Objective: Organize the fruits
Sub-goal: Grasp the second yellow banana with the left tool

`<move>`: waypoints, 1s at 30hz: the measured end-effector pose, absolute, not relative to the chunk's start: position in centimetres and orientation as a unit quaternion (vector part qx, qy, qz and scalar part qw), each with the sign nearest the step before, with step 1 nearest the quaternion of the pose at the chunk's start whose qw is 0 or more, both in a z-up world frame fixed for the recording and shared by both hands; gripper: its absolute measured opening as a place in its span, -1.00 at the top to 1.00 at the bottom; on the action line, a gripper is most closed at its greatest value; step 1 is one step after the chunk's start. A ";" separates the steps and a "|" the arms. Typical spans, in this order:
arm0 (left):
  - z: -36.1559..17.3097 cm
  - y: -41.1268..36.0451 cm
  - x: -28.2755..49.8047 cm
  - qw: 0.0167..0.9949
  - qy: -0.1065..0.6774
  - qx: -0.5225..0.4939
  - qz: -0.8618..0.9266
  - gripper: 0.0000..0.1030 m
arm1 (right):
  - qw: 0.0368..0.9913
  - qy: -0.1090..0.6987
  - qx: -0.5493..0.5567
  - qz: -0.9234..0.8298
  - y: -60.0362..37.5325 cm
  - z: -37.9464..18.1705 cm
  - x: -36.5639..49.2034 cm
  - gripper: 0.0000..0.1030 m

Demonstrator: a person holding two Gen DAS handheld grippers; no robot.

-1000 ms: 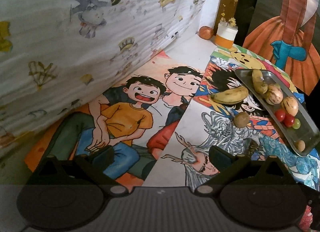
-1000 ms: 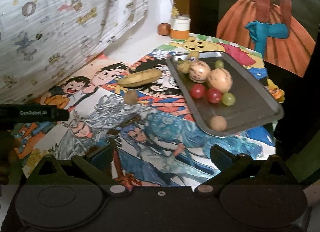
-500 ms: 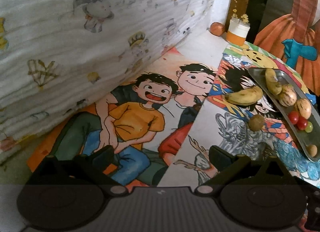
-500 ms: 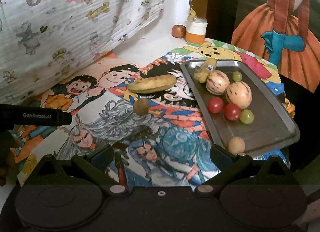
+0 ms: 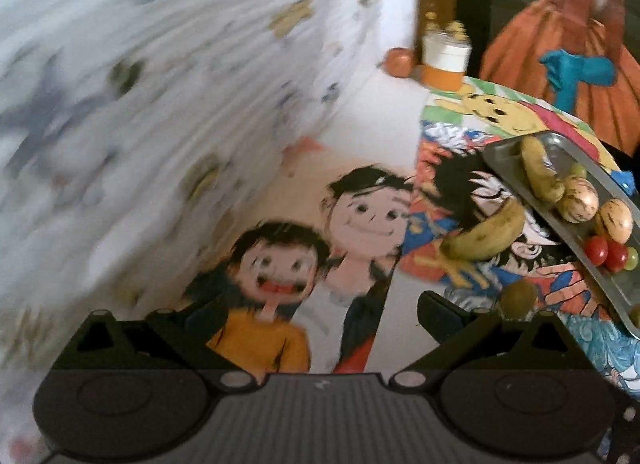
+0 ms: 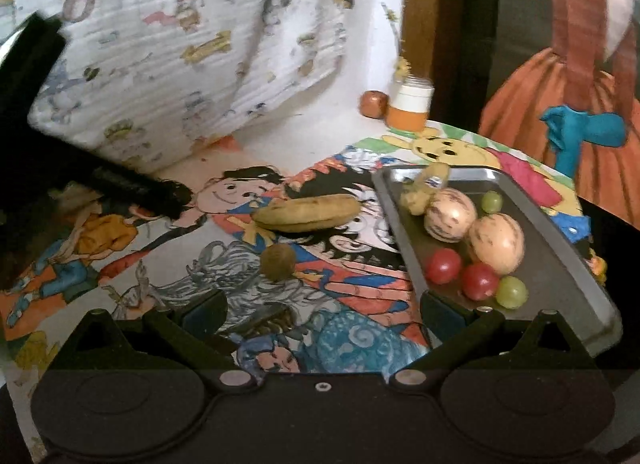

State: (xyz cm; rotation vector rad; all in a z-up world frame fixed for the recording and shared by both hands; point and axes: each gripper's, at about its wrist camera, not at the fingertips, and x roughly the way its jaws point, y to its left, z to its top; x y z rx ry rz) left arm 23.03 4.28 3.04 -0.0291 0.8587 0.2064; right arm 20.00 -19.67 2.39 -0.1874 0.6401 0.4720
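**Two fruits left off the tray, both grippers empty**

Left wrist view: The left gripper (image 5: 320,310) is seen spread wide with nothing between its fingers, poised above the cartoon-printed table covering (image 5: 360,219). Much of this view is smeared by blur, especially the patterned cloth (image 5: 160,103) on the left. To the right, a banana (image 5: 486,236) lies on the covering just beside the near-left edge of the metal tray (image 5: 576,252), and a small brown round fruit (image 5: 518,298) sits nearer, close to the right finger. Only a narrow slice of the tray is caught here, so its contents are crowded at the frame edge.

Right wrist view: The right gripper (image 6: 322,310) is likewise held wide open and empty, aimed at the gap between the loose fruits and the tray (image 6: 560,264). The tray is shown far more fully: a small banana (image 6: 424,191) at the far end, two pale speckled round fruits (image 6: 450,215) and (image 6: 496,242), two red cherry tomatoes (image 6: 442,266), and two green grapes (image 6: 511,292). The banana (image 6: 306,213) and the brown fruit (image 6: 278,262) are seen well apart from the tray's contents, which suggests they are the remaining items to be gathered. An orange-and-white jar (image 6: 412,107) and a brown bead-like object (image 6: 374,103) stand at the far end of the table. The other tool's dark body (image 6: 132,187) shows at left, which the left view cannot show of itself.
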 end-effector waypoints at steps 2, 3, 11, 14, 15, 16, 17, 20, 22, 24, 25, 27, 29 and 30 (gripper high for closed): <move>3.1 3.9 24.2 0.908 0.411 0.000 0.082 -0.99 | 0.913 0.313 -0.089 0.246 -19.6 2.0 20.3 -0.99; 3.0 3.7 24.8 0.909 0.410 0.006 0.073 -0.99 | 0.911 0.314 -0.088 0.252 -19.6 1.8 20.5 -0.99; 2.5 2.3 28.9 0.924 0.377 0.007 -0.053 -0.99 | 0.894 0.343 -0.095 0.271 -18.3 0.3 22.6 -0.82; 2.1 1.7 30.2 0.923 0.371 0.017 -0.104 -0.99 | 0.891 0.348 -0.093 0.275 -17.9 -0.1 22.8 -0.74; 2.0 1.5 30.7 0.920 0.373 0.016 -0.114 -0.99 | 0.891 0.350 -0.088 0.276 -17.8 -0.2 22.9 -0.73; 1.9 1.4 31.2 0.918 0.376 0.014 -0.125 -0.99 | 0.890 0.351 -0.085 0.277 -17.7 -0.3 23.0 -0.71; 1.8 1.3 31.6 0.915 0.380 0.010 -0.139 -0.99 | 0.890 0.354 -0.081 0.277 -17.6 -0.4 23.1 -0.68; 1.5 1.1 32.8 0.906 0.388 -0.008 -0.171 -0.99 | 0.888 0.359 -0.073 0.279 -17.4 -0.6 23.2 -0.59; 1.3 0.8 33.7 0.899 0.397 -0.016 -0.187 -0.99 | 0.889 0.358 -0.072 0.274 -17.3 -0.7 23.3 -0.56; 1.1 0.3 34.3 0.893 0.406 -0.015 -0.194 -0.94 | 0.891 0.358 -0.068 0.272 -17.2 -0.6 23.5 -0.52; 1.0 0.0 34.5 0.891 0.409 -0.010 -0.198 -0.85 | 0.892 0.358 -0.066 0.269 -17.2 -0.6 23.5 -0.48; 0.9 -0.4 34.7 0.888 0.411 -0.002 -0.204 -0.79 | 0.893 0.356 -0.068 0.265 -16.9 -0.6 23.6 -0.42; 0.8 -0.8 34.9 0.884 0.418 0.003 -0.210 -0.69 | 0.895 0.355 -0.069 0.261 -16.8 -0.7 23.7 -0.32; 0.7 -0.9 34.9 0.882 0.422 0.004 -0.212 -0.65 | 0.896 0.354 -0.069 0.259 -16.7 -0.7 23.7 -0.30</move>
